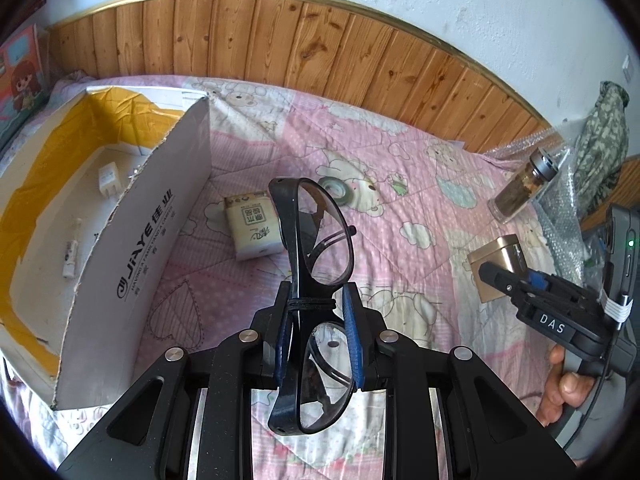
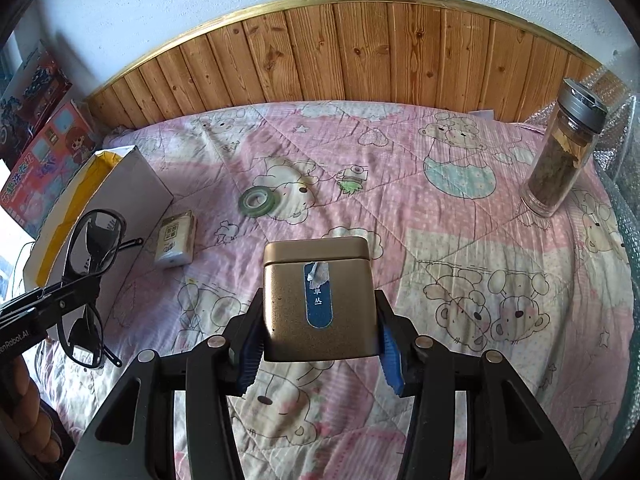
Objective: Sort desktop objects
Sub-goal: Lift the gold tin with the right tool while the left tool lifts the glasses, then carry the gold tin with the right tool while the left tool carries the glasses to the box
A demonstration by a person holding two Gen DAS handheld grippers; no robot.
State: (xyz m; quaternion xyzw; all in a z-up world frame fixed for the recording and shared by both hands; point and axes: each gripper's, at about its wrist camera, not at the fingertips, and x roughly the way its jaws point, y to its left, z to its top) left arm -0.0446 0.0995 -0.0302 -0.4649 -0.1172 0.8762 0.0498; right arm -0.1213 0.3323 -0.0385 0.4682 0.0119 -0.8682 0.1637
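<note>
My left gripper (image 1: pixel 316 312) is shut on black-framed glasses (image 1: pixel 316 236), held upright above the pink quilt, to the right of the open white cardboard box (image 1: pixel 160 208). The glasses also show in the right wrist view (image 2: pixel 90 280). My right gripper (image 2: pixel 320 344) is shut on a gold tin (image 2: pixel 318 300) with a blue label, lifted over the quilt. That tin shows at the right in the left wrist view (image 1: pixel 496 260). A tissue pack (image 1: pixel 252 228), a green tape roll (image 1: pixel 335 188) and a glass tea bottle (image 2: pixel 564 152) rest on the quilt.
The box holds a white charger (image 1: pixel 108 178) and a small white tube (image 1: pixel 71 256). Colourful toy boxes (image 2: pixel 44 160) stand at the left. Bubble wrap (image 1: pixel 560 208) lies at the right edge. A wooden wall panel (image 2: pixel 340 52) runs behind the bed.
</note>
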